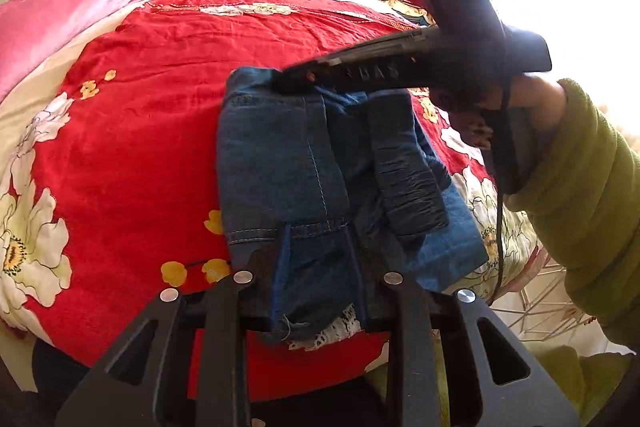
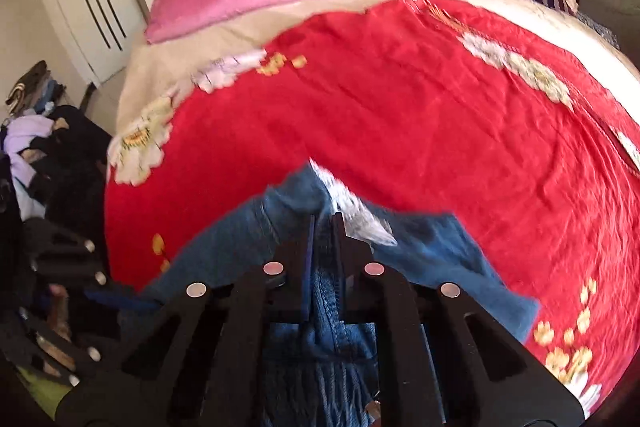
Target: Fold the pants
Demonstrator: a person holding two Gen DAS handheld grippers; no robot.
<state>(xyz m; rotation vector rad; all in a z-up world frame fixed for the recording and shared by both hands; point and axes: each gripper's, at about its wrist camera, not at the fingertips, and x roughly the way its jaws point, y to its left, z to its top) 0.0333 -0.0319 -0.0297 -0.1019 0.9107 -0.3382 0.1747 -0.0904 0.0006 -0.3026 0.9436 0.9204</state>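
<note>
On the bed's red floral bedspread, toward its near edge: folded blue jeans, left wrist view. Left gripper clamped narrow on the jeans' near hem, denim bunched between the jaws. Right gripper reaching in from the right, tips at the jeans' far corner, held by a hand in a green sleeve. Pink blanket at the far left edge.

From right wrist view: right gripper pinched nearly closed on a denim fold, jeans lifted and blurred over the bedspread. Left gripper's frame visible at lower left.
</note>
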